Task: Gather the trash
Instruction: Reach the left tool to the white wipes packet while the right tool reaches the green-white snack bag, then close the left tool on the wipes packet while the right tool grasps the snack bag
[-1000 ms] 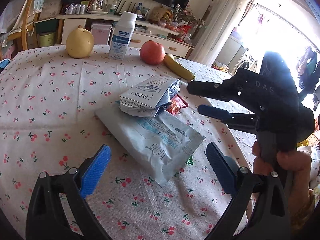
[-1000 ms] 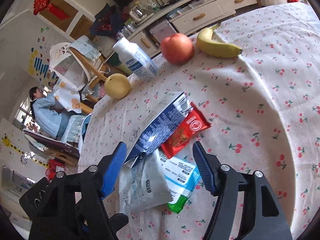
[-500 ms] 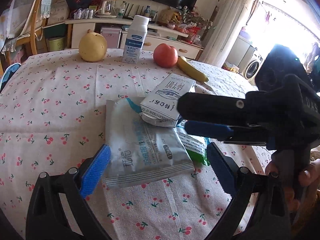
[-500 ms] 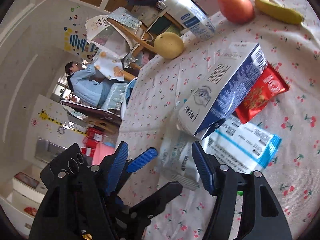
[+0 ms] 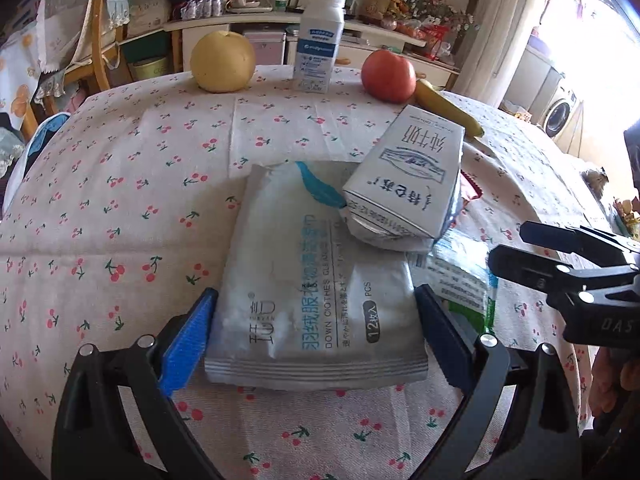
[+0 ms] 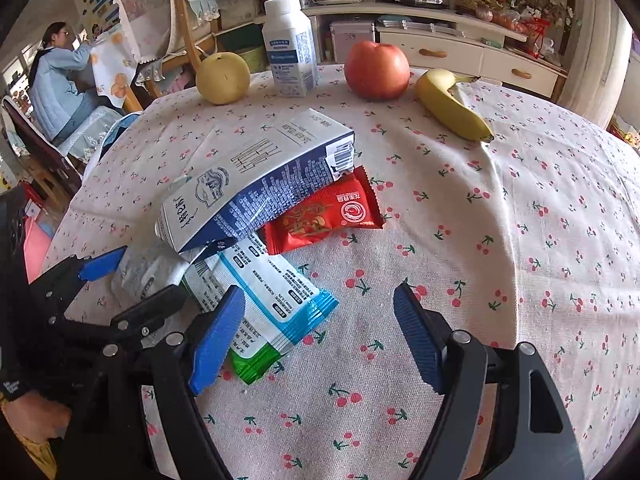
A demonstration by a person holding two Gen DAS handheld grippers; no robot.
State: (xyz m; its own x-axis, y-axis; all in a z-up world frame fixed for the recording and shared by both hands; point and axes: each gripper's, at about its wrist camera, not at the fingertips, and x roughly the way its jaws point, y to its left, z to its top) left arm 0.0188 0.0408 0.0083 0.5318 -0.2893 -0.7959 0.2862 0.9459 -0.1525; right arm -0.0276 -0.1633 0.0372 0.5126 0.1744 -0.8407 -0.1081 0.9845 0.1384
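Observation:
A pile of trash lies on the cherry-print tablecloth (image 5: 120,184). A grey wipes packet (image 5: 312,292) lies flat between the open jaws of my left gripper (image 5: 316,332). A crushed milk carton (image 5: 412,184) rests on its far right corner; it also shows in the right wrist view (image 6: 256,184). Under the carton are a red snack wrapper (image 6: 324,212) and a white, blue and green wrapper (image 6: 264,300). My right gripper (image 6: 320,336) is open, its left finger over the green wrapper's near end. The left gripper (image 6: 132,280) shows at the left there.
At the table's far edge stand a yellow pear (image 5: 222,62), a white bottle (image 5: 320,40), a red apple (image 5: 388,76) and a banana (image 6: 452,108). A wooden chair (image 6: 184,28) and a seated person (image 6: 60,76) are beyond the table. A cabinet (image 6: 460,52) stands behind.
Both grippers swung round to face the pile from the near side. The left gripper came up so the wipes packet lies between its jaws. The right gripper moved right, off the carton.

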